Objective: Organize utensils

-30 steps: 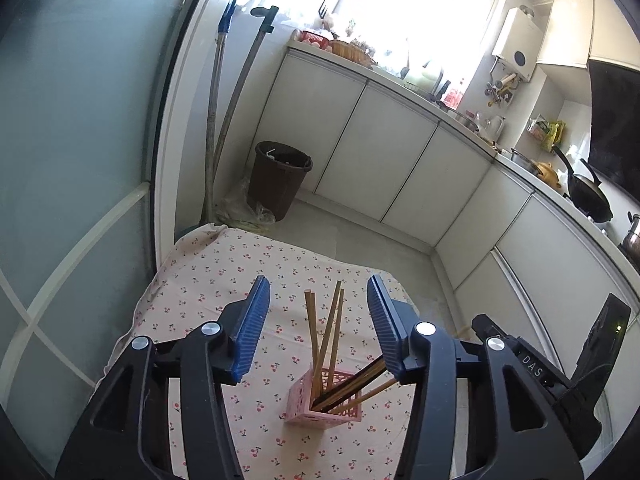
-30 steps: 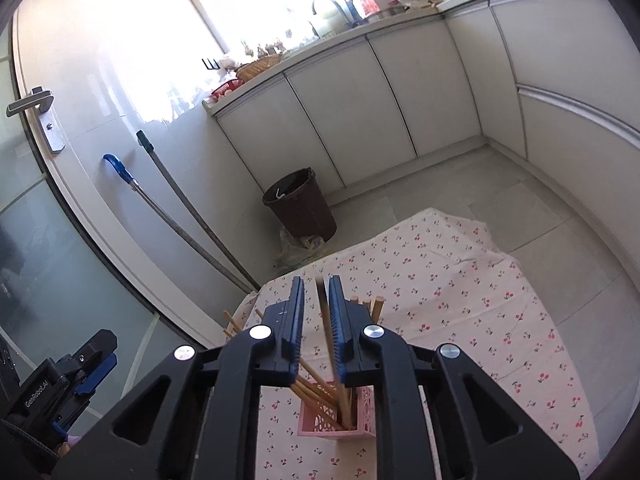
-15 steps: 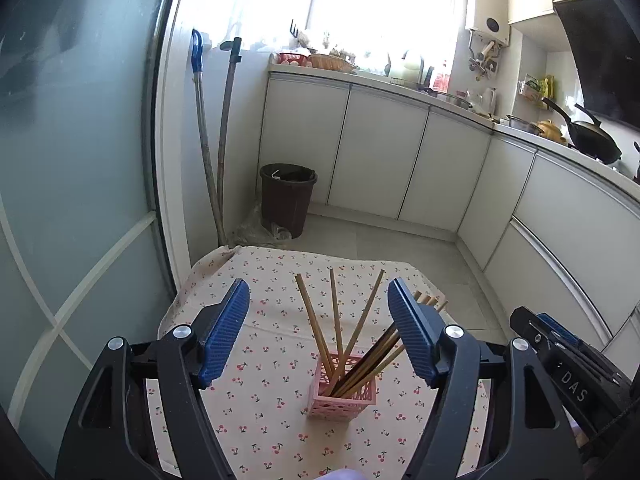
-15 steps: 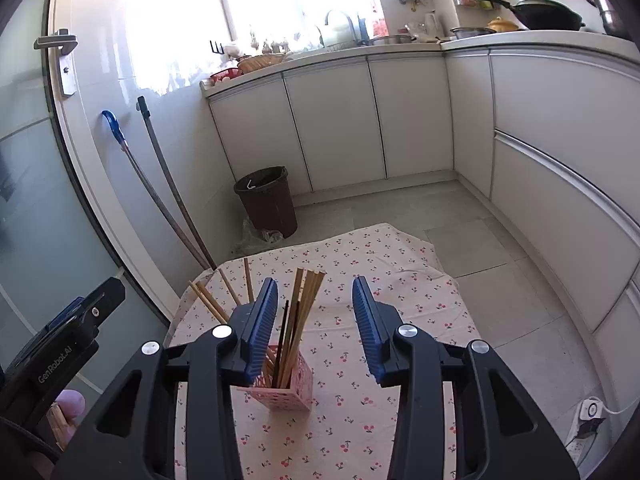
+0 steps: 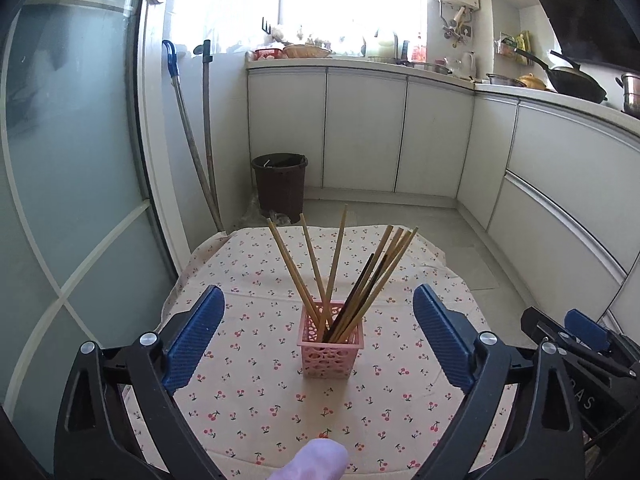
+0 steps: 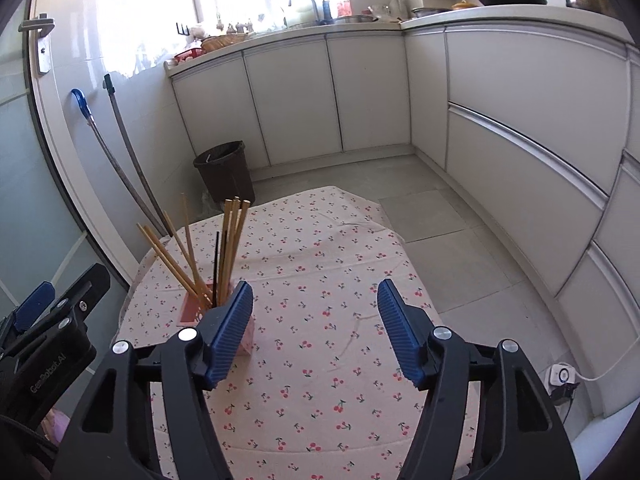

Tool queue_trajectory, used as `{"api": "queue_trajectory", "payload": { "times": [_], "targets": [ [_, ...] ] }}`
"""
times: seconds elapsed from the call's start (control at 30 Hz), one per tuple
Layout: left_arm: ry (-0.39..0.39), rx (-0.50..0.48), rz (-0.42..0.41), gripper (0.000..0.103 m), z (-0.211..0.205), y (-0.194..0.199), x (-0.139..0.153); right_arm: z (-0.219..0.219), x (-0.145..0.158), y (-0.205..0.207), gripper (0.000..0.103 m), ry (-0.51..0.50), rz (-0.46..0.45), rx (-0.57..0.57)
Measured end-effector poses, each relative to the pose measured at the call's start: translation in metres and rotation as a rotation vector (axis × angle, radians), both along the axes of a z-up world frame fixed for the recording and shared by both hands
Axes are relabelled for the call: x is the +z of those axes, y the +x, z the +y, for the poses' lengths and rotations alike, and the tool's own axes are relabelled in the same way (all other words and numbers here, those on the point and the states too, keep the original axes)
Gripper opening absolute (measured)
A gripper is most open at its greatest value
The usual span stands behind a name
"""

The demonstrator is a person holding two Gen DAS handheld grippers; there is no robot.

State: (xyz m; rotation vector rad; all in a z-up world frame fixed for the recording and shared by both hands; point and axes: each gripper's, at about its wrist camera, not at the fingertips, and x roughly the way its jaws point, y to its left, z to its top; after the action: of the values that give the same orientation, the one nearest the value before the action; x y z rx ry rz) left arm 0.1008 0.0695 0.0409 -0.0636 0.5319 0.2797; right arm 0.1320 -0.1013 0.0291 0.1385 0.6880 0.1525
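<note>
A pink lattice holder [image 5: 331, 338] stands upright on the cherry-print tablecloth [image 5: 248, 384], with several wooden and dark chopsticks [image 5: 352, 276] fanned out of it. My left gripper [image 5: 318, 316] is back from the holder, its jaws opening wide with nothing pressed between the blue pads. In the right wrist view the holder [image 6: 192, 307] sits behind the left pad, chopsticks [image 6: 230, 240] rising above it. My right gripper [image 6: 316, 304] is to the right of the holder, jaws opening over bare cloth [image 6: 320, 360]. The other gripper [image 6: 48, 320] shows at the left edge.
A brown bin [image 5: 280, 184] stands on the floor beyond the table, with two mop handles [image 5: 198, 136] leaning at the glass door. White cabinets [image 5: 400, 132] line the back and right. A fingertip [image 5: 316, 460] shows at the bottom edge. A power strip [image 6: 562, 380] lies on the floor.
Both grippers pulled back from the holder and opened wide. The right gripper let go of the chopstick it pinched, which now stands in the holder. Both views levelled out.
</note>
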Motion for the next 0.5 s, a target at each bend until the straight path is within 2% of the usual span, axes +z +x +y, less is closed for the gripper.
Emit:
{"api": "queue_trajectory", "payload": {
  "times": [0.27, 0.4, 0.5],
  "targets": [
    [0.080, -0.020, -0.003, 0.096, -0.024, -0.007, -0.012, -0.021, -0.009, -0.012, 0.079, -0.041, -0.007, -0.090],
    [0.075, -0.013, -0.038, 0.096, -0.027, -0.010, -0.012, -0.030, -0.012, -0.018, 0.086, -0.098, -0.037, -0.149],
    [0.076, 0.001, -0.049, 0.096, -0.030, -0.009, -0.013, -0.034, -0.011, -0.022, 0.095, -0.124, -0.069, -0.192]
  ]
}}
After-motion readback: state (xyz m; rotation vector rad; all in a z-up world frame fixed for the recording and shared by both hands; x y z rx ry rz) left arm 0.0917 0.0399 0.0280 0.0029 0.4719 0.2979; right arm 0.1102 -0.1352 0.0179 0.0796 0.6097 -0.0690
